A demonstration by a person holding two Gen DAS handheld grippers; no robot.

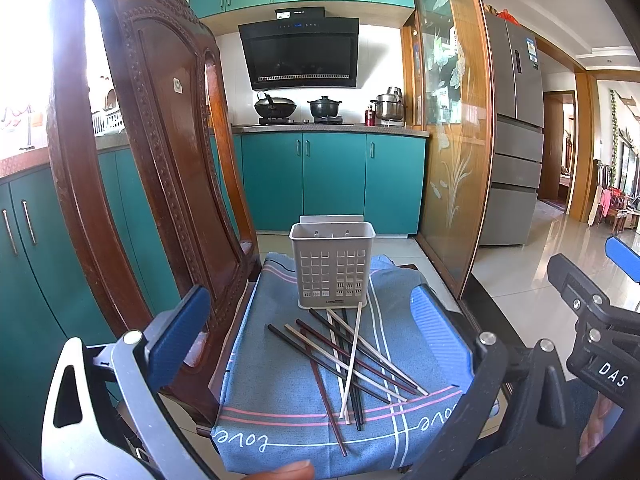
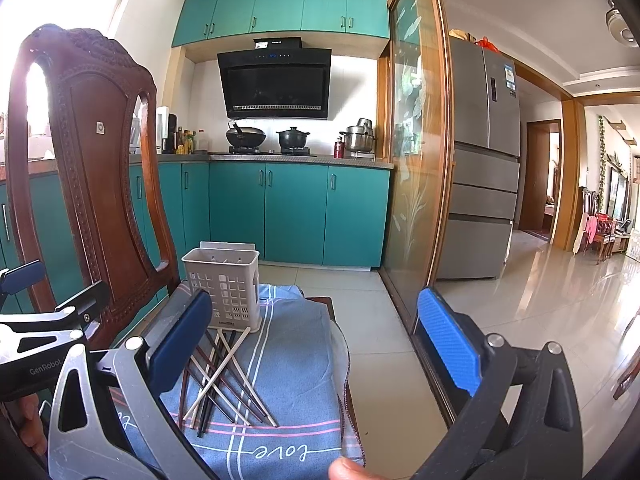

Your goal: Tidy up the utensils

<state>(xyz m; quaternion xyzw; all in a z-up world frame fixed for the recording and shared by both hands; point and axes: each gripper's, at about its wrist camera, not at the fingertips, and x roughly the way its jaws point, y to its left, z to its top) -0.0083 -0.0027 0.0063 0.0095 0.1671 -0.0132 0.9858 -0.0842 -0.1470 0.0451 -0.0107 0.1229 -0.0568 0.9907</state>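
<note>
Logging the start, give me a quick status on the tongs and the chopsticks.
Left tongs open, empty. Right tongs open, empty. Chopsticks piled loose on blue cloth, in front of the holder. Nothing blocking.

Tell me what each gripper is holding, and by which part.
Nothing. The left gripper and right gripper are both open; the chopsticks lie loose on the cloth.

Blue-padded gripper (image 1: 312, 344) w/ silver, black arms.
</note>
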